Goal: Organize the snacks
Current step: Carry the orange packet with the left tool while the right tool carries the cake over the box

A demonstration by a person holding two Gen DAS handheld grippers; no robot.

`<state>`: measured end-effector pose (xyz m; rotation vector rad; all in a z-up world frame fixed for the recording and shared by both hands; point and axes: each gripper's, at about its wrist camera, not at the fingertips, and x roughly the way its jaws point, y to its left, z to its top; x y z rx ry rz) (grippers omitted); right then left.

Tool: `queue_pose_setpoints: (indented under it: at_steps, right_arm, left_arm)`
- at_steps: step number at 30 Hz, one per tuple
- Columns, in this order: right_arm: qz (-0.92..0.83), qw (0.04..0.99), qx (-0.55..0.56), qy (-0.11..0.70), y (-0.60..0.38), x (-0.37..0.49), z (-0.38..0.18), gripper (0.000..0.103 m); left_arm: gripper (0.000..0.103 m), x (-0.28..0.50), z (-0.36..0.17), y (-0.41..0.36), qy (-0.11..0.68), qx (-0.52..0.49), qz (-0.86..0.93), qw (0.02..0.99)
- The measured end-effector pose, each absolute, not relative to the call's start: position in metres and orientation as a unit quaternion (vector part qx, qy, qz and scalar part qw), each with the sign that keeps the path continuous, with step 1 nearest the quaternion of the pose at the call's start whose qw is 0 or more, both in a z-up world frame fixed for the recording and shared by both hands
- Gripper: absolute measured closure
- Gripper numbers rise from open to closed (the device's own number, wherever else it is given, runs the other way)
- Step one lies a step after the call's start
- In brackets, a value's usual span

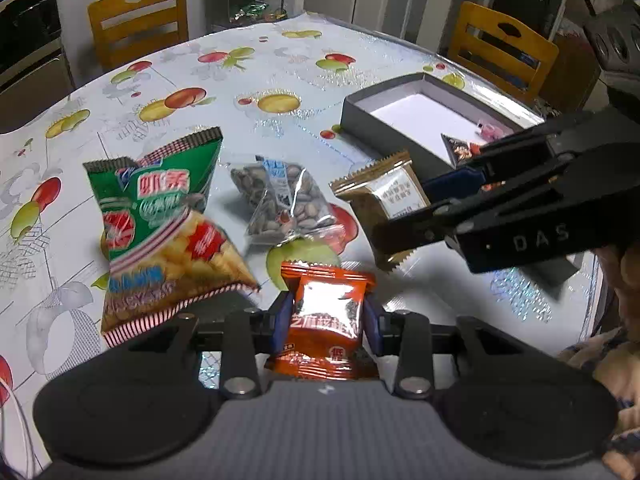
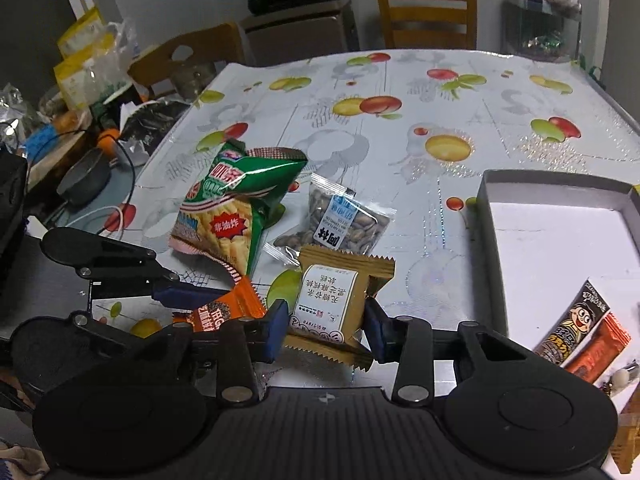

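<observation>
My left gripper (image 1: 325,318) pinches the orange sesame packet (image 1: 325,322); my right gripper (image 2: 326,326) pinches the brown pastry packet (image 2: 334,304), both lifted. Beyond, the shrimp-chip bag (image 2: 234,216) and sunflower-seed pouch (image 2: 340,220) wait on the table (image 2: 440,92); the grey box (image 2: 560,184) holds few snacks.

glossy foil snack packets (image 1: 325,316), shiny plastic tablecloth (image 1: 256,64)

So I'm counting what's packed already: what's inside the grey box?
Inside the grey box: a cartoon-face packet and an orange packet on its white floor. The near corner is cropped, unseen.
</observation>
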<state>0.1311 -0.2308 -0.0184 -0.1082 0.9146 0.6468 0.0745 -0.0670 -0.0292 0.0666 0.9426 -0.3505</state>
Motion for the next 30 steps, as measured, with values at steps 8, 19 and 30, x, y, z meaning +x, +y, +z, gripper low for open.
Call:
queue_pose_setpoints:
  at_steps: [8, 19, 30]
  right_arm:
    - [0.29, 0.858, -0.032, 0.422, -0.256, 0.127, -0.008, 0.062]
    - [0.258, 0.873, -0.017, 0.413, -0.288, 0.123, 0.0, 0.062]
    - [0.23, 0.884, -0.003, 0.407, -0.315, 0.122, 0.005, 0.062]
  left_arm:
    - [0.068, 0.072, -0.018, -0.076, 0.443, 0.006, -0.148, 0.884]
    - [0.068, 0.08, -0.01, -0.099, 0.428, 0.004, -0.165, 0.888]
    - [0.068, 0.088, -0.002, -0.12, 0.417, 0.006, -0.19, 0.889]
